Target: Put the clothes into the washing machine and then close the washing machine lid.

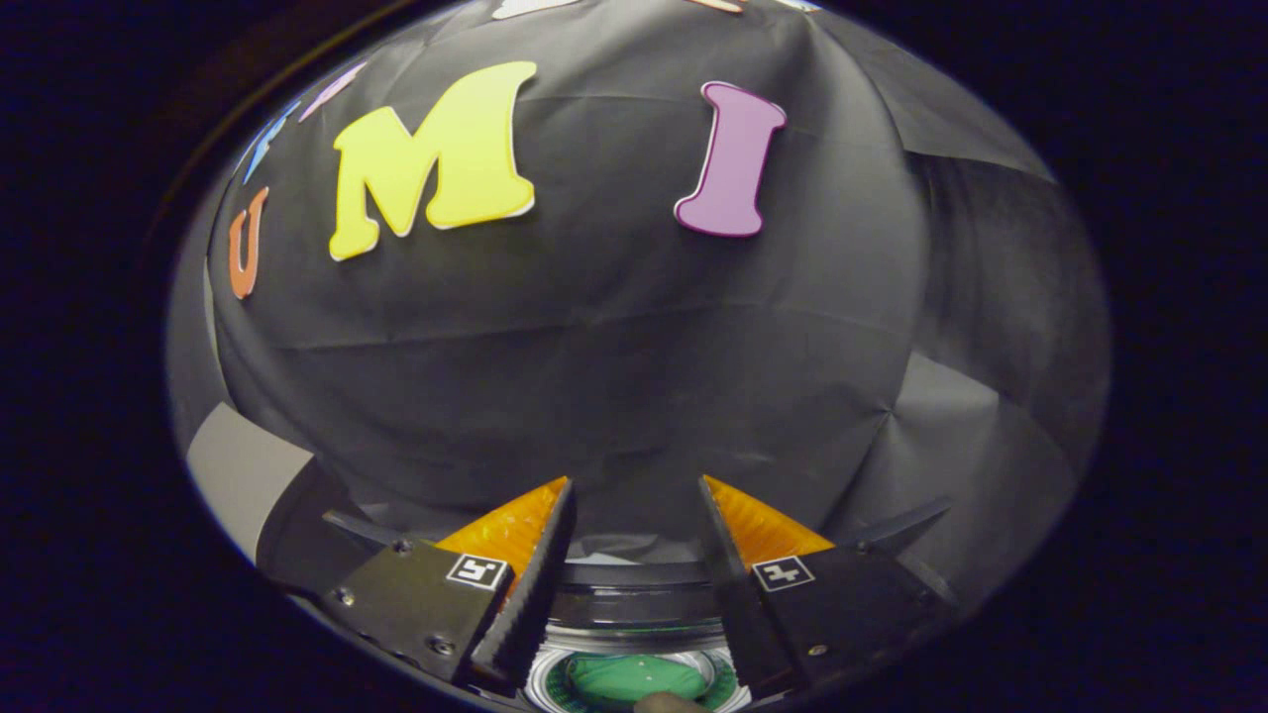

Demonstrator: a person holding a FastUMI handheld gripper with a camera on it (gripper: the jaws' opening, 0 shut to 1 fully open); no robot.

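Observation:
My gripper (636, 485) is open, its fingers spread wide with nothing between them, and it points at the black cloth wall. Low down between the bases of the fingers is the round top of a small washing machine (634, 606), with a pale ring around its mouth. A green piece of clothing (634, 677) lies inside that ring, below and behind my fingertips. A dark curved rim with a clear part (634, 572) runs across just beyond the mouth. I cannot tell whether that is the lid or how it stands.
The black cloth wall (614, 356) hangs close ahead. A pale grey panel (238, 475) shows low to the left of the fingers. A small brownish rounded thing (670, 703) sits at the near rim of the ring; what it is I cannot tell.

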